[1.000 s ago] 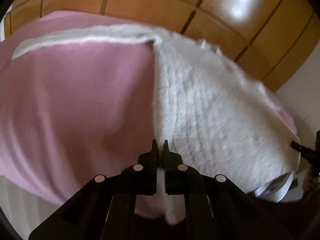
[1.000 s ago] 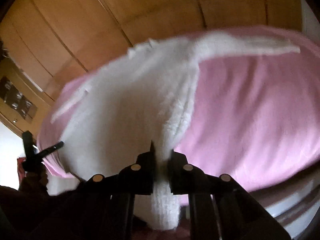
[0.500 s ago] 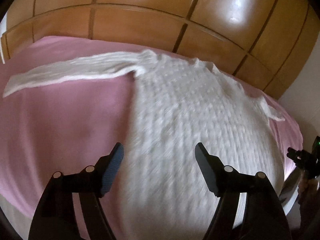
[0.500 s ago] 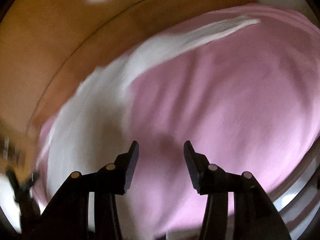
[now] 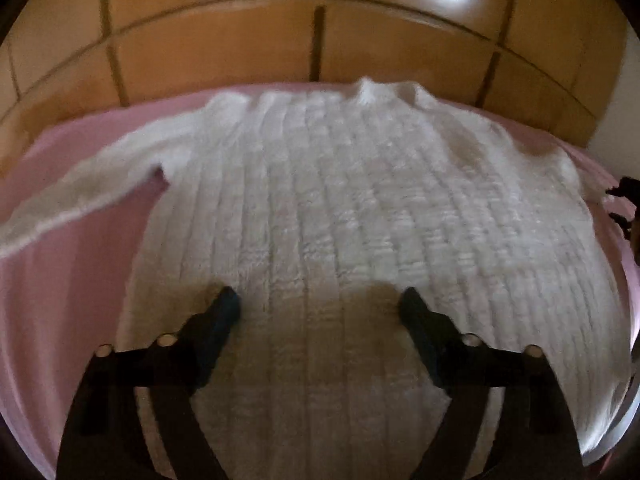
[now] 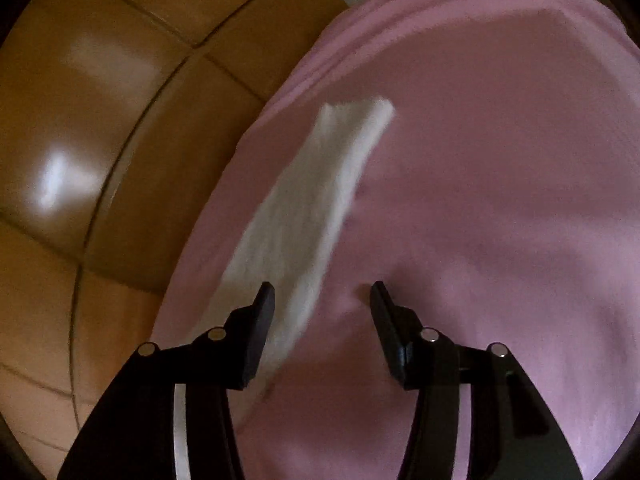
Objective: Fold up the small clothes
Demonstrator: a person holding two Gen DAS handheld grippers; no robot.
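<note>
A ribbed white knit sweater (image 5: 360, 208) is lying flat on pink sheet (image 6: 500, 160); both the left gripper (image 5: 320, 304) and right gripper (image 6: 322, 294) are tilting downward over it, jaws just opened, released, holding nothing.

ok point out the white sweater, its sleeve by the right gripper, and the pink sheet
white knit sweater (image 5: 360, 216), left wrist view, middle of its ribbed body
sweater sleeve (image 6: 316, 200), right wrist view, mid-length of the sleeve
pink sheet (image 6: 500, 160), right wrist view, bare patch right of the sleeve

A surface covered by a pink sheet (image 5: 72, 264) is seen in both views. A white knitted sweater (image 5: 340, 216) is spread flat on it, one sleeve (image 6: 312, 200) stretched out sideways over the pink.
</note>
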